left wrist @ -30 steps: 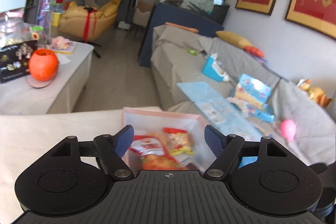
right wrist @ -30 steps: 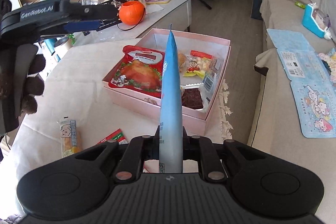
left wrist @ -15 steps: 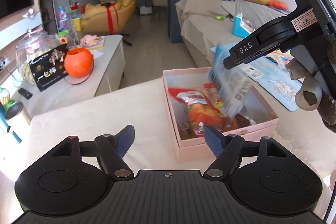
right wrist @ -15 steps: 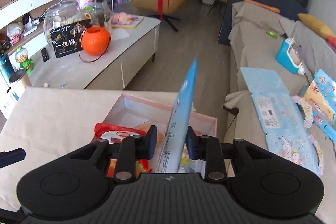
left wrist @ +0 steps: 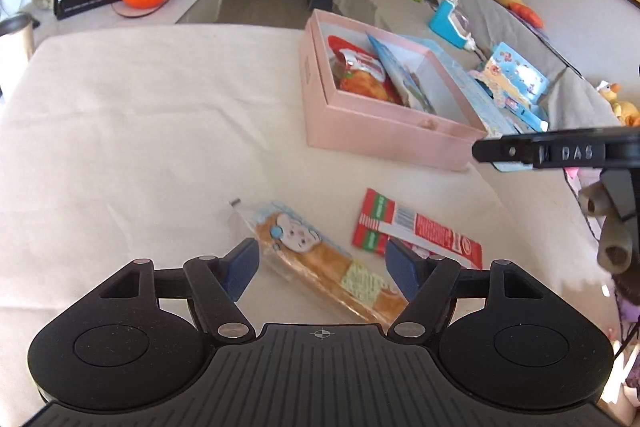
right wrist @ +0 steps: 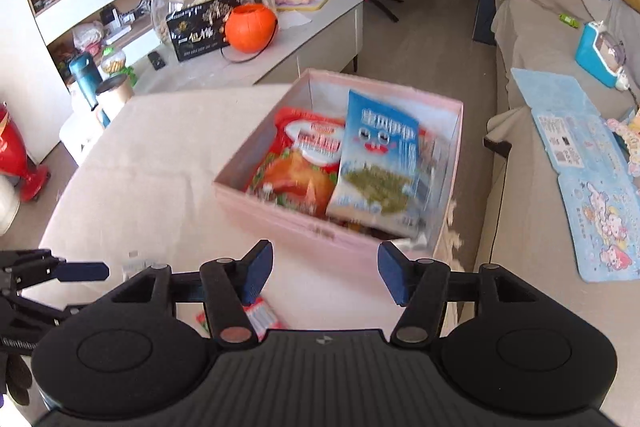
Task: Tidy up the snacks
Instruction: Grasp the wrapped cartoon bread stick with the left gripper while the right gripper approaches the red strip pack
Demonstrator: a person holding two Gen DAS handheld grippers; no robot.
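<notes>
A pink box [left wrist: 380,131] stands on the cream-clothed table and holds a red chicken packet [left wrist: 360,79] and a blue packet [right wrist: 376,163], which leans loose on the other snacks. My right gripper [right wrist: 326,269] hovers in front of the box [right wrist: 300,223], its jaws opening with nothing between them. My left gripper [left wrist: 322,269] hangs low over a clear-wrapped cake bar [left wrist: 312,255] with a cartoon face; its jaws are closing, the bar lies between them and the pads stand clear of it. A red, green and white wrapper [left wrist: 416,227] lies just right of the bar.
The right gripper's finger [left wrist: 500,151] reaches in from the right, near the box's front corner. Behind the table, a low white cabinet [right wrist: 320,39] carries an orange pumpkin [right wrist: 250,27], a glass jar and a black box. A grey sofa [right wrist: 532,39] with blue items runs along the right.
My right gripper has opened and let go of the blue packet, which now lies in the box. My left gripper has swung down from the box to the cake bar on the table.
</notes>
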